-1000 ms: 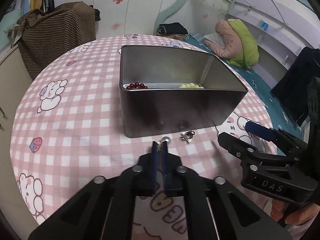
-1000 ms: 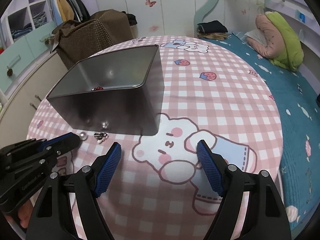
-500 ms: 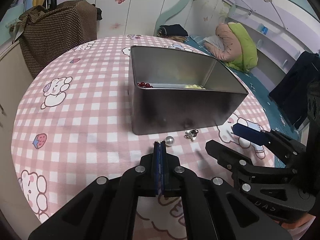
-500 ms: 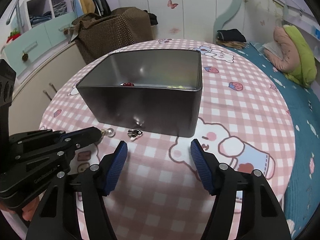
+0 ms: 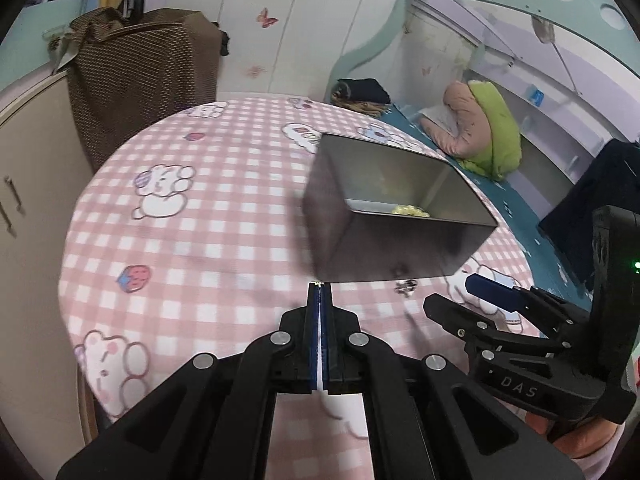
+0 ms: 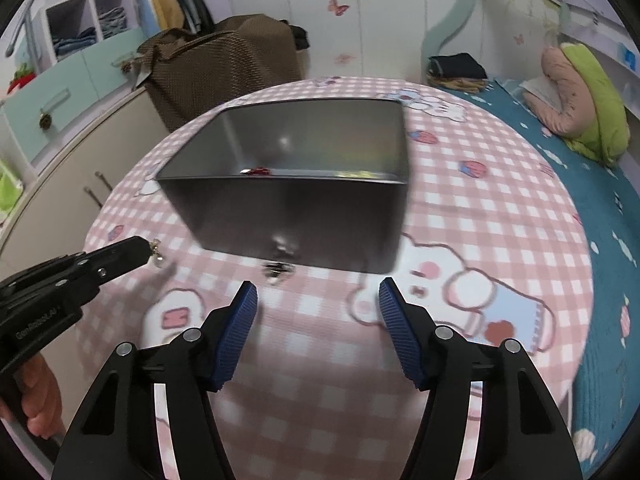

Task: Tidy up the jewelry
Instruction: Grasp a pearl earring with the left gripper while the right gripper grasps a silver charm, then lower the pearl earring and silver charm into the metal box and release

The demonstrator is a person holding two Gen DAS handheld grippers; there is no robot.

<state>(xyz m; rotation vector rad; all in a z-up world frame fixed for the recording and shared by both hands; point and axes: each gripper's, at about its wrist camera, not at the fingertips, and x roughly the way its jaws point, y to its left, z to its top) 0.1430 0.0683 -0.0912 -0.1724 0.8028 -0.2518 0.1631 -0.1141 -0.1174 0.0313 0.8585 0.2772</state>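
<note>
Carrying the earring (image 6: 156,251) clenched at its tip, the left claw (image 5: 319,292) should rise above the tin (image 6: 394,208) rim before releasing. Right claw (image 6: 318,300), spread wide, hovers near the clip (image 6: 276,269) on the bench (image 6: 480,208).

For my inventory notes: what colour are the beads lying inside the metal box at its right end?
Pale yellow. The beads show best in the left wrist view, inside the metal box.
</note>
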